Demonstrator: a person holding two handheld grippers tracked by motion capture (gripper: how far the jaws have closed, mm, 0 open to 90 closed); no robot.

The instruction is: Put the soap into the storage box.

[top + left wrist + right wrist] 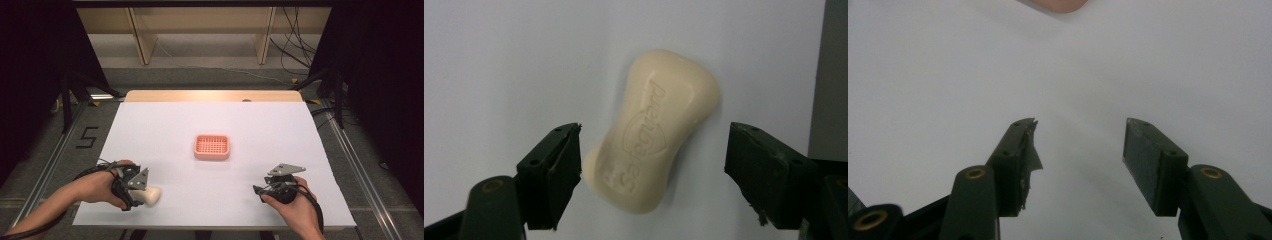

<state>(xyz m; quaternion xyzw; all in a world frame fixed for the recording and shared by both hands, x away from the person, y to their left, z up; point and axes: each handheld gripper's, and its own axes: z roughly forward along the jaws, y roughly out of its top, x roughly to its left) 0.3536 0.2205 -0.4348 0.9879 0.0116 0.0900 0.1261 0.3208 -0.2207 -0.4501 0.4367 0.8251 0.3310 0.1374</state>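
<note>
My left gripper (654, 150) has its jaws spread wide either side of the soap (654, 130) — not touching it — near the table's (165, 125) front-left corner. My right gripper (1080, 145) sits open near the front edge, holding nothing. The pink tray (212, 147) rests mid-table.

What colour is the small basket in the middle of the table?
The basket is pink, seen best in the high view.

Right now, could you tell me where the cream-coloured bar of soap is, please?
The cream-coloured bar of soap lies on the white table at its near-left, between the open jaws of the left hand-held gripper, well short of the pink plastic soap dish.
</note>
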